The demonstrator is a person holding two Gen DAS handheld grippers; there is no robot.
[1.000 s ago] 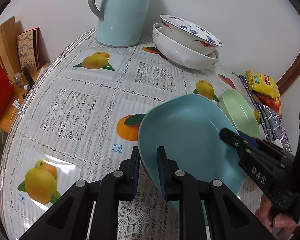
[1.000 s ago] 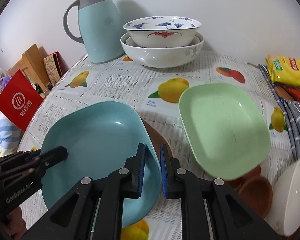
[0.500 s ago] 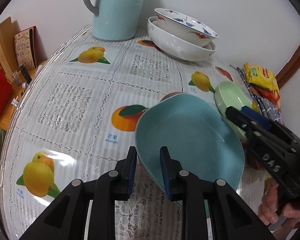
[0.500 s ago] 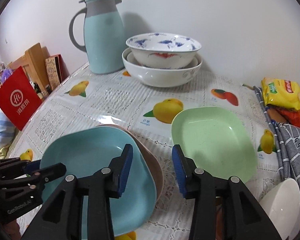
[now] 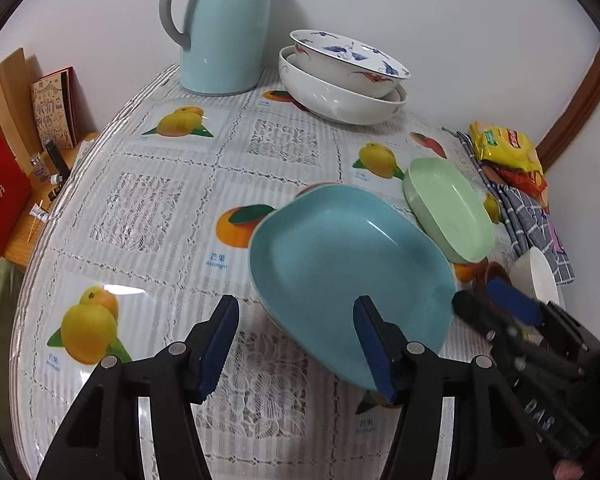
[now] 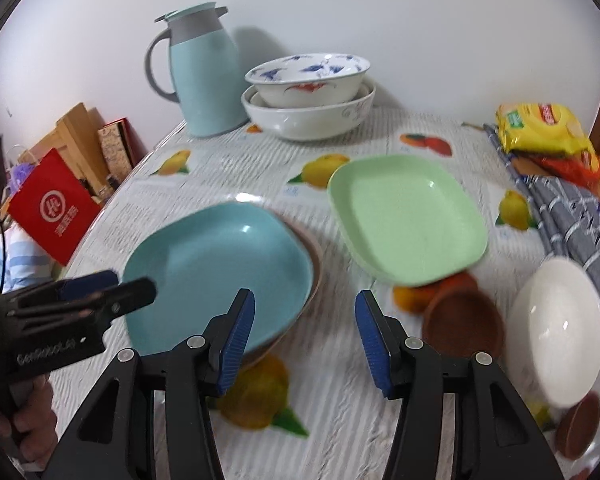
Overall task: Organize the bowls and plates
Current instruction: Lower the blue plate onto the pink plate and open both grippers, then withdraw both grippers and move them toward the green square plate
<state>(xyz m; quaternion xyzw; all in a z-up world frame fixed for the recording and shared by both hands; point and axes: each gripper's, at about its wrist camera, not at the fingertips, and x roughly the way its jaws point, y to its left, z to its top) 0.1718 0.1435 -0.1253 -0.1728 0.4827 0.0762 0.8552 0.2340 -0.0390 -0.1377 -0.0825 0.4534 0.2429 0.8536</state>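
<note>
Both grippers — left gripper [image 5: 296,344], right gripper [image 6: 305,336] — jaws just opening, nothing between the pads. Blue plate [image 6: 216,268] sits released on the brown plate [image 6: 314,264]. Green plate [image 6: 408,216] lies ahead-right of the right gripper — nearer that hand.

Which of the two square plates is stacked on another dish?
The blue plate: a brown dish's rim shows beneath its right edge. The green plate lies apart, to its right.

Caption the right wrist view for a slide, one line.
Right gripper open, jaws just widened and empty, beside the blue plate stacked on a brown plate.
</note>
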